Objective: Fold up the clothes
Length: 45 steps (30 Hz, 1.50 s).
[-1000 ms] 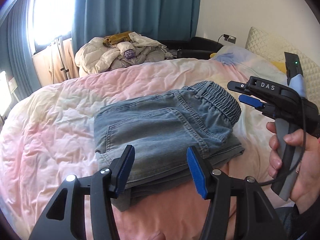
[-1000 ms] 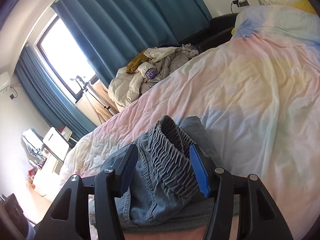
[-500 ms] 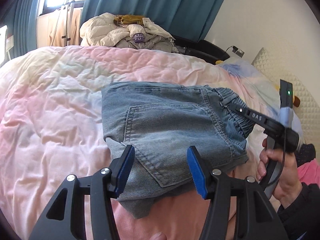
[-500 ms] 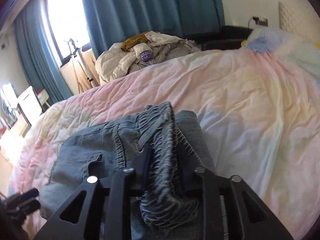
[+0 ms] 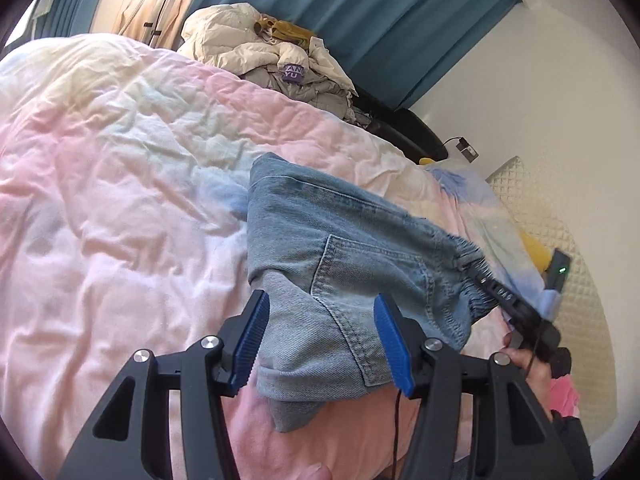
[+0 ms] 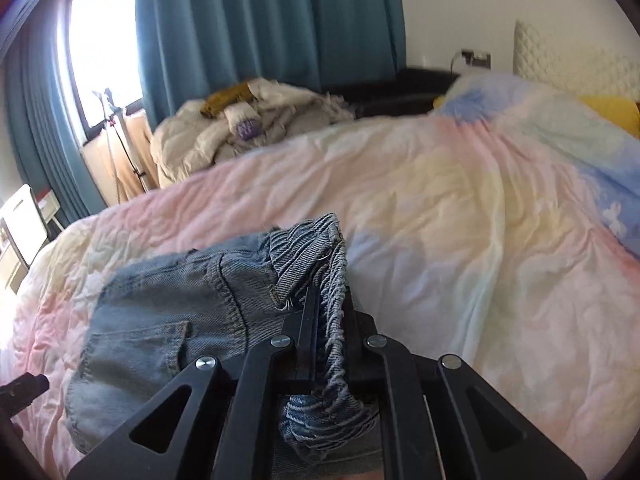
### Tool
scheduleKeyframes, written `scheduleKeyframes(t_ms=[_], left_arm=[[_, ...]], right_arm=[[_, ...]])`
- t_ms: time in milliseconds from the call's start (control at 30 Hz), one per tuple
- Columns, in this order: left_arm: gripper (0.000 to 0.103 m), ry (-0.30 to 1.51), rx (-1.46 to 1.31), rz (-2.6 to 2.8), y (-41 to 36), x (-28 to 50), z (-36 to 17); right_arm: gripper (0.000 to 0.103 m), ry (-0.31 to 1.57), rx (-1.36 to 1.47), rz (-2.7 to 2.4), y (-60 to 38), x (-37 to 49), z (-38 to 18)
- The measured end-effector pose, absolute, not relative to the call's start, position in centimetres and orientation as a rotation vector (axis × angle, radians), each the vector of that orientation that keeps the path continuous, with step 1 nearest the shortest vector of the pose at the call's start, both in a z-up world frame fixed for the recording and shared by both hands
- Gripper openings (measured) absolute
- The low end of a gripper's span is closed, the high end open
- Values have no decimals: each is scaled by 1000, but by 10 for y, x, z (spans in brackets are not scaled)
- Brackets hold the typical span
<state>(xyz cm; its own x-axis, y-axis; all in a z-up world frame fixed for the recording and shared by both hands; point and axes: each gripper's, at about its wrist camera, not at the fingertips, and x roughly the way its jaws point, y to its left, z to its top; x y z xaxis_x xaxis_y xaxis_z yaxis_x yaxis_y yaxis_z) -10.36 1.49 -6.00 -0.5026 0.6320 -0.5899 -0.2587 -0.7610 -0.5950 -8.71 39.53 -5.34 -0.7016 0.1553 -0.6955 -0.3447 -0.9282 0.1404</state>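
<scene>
Lying folded on the pink bed [image 5: 120, 208], the jeans [image 5: 340, 248] have their elastic waistband pinched tight in the right gripper [image 6: 328, 320], seen close only from the right wrist; the left gripper [image 5: 320, 344] hovers wide apart, empty, over their near edge.

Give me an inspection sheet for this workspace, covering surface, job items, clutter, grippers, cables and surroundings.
Surface: bed with a wrinkled pastel duvet.
Job's things: folded jeans on the duvet, back pocket up, elastic waistband lifted at one end.
Clutter: heap of pale jackets beyond the bed's far edge; what it rests on is hidden.
Grippers: left gripper open, over the jeans' near edge; right gripper shut on the waistband.
Cables: thin black cable hanging near the left gripper; a lead at the wall socket.
Surroundings: teal curtains, bright window, quilted headboard.
</scene>
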Motion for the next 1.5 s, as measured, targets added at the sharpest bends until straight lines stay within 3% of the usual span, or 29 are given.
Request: scheduleKeyframes(t_ms=[133, 433, 500, 633, 700, 833, 900, 1033, 1300, 1500], left_arm=[[61, -676, -1210, 2168, 15, -111, -73], [65, -651, -1337, 2088, 32, -123, -104], [73, -654, -1342, 2086, 35, -126, -109], [77, -697, -1357, 2049, 38, -134, -119], [77, -727, -1371, 2020, 37, -138, -124], [77, -755, -1407, 1974, 39, -145, -132], [77, -761, -1413, 1962, 41, -148, -135], [78, -771, -1424, 1938, 46, -153, -141], [81, -734, -1401, 1945, 60, -154, -138], [81, -694, -1370, 1939, 67, -155, -135]], right_arm=[[12, 456, -1208, 2570, 416, -98, -87], [17, 497, -1202, 2596, 423, -89, -89], [18, 550, -1201, 2598, 427, -86, -89], [24, 675, -1197, 2592, 435, -81, -91], [43, 730, -1197, 2564, 440, -79, -93], [60, 904, -1228, 2517, 453, -70, -105], [73, 1000, -1276, 2479, 459, -69, -116], [79, 1179, -1322, 2427, 469, -72, -136], [83, 1267, -1374, 2463, 469, -81, -144], [86, 1407, -1216, 2666, 467, -72, -118]])
